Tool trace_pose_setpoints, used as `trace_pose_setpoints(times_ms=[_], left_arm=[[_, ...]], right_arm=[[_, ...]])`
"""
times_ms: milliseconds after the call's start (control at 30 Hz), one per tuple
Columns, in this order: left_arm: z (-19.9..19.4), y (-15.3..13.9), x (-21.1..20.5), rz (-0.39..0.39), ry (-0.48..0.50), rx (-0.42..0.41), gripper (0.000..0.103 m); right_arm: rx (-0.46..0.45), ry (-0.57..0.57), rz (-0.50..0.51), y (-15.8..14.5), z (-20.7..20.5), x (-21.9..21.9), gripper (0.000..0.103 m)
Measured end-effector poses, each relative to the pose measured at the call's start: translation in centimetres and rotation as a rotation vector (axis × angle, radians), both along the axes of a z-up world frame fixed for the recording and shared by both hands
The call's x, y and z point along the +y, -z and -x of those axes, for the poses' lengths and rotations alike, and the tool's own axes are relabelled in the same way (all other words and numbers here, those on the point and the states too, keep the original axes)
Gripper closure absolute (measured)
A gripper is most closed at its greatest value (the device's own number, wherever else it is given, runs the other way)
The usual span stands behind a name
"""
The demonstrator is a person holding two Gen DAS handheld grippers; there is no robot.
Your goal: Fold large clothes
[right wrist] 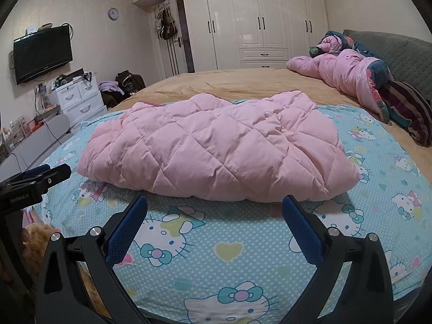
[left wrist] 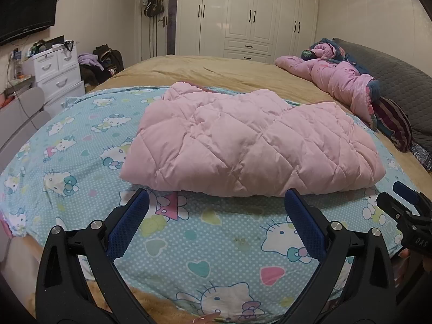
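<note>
A pink quilted jacket (left wrist: 243, 140) (right wrist: 216, 145) lies folded into a thick bundle on a blue cartoon-cat sheet (left wrist: 81, 140) (right wrist: 378, 175) spread over the bed. My left gripper (left wrist: 216, 197) hovers open just in front of the bundle's near edge, with nothing between its blue pads. The right gripper (right wrist: 214, 202) is likewise open and empty, a short way before the same edge. In the left wrist view the right gripper (left wrist: 405, 202) shows at the right edge; in the right wrist view the left gripper (right wrist: 46, 172) shows at the left edge.
A tan blanket (left wrist: 216, 67) covers the bed beyond the sheet. A crumpled pink duvet (left wrist: 337, 78) (right wrist: 345, 75) and a striped cloth (right wrist: 407, 110) lie by the grey headboard (right wrist: 399, 51). White drawers (left wrist: 54, 73), a wall TV (right wrist: 43, 51) and wardrobes (right wrist: 256, 21) stand further off.
</note>
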State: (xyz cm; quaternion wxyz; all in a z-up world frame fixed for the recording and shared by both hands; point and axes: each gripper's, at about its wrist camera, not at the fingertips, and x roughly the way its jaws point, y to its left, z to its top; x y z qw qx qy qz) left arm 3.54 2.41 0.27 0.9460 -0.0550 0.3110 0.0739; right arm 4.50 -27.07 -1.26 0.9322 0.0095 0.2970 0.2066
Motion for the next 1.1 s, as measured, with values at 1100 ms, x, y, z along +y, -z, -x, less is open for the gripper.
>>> trace_pose_setpoints(times_ms=[1100], left_arm=[[-0.01,0.12,0.0,0.0,0.0,0.003,0.009]], right_arm=[[0.008,-0.008,0.008,0.52,-0.02,0.01,0.004]])
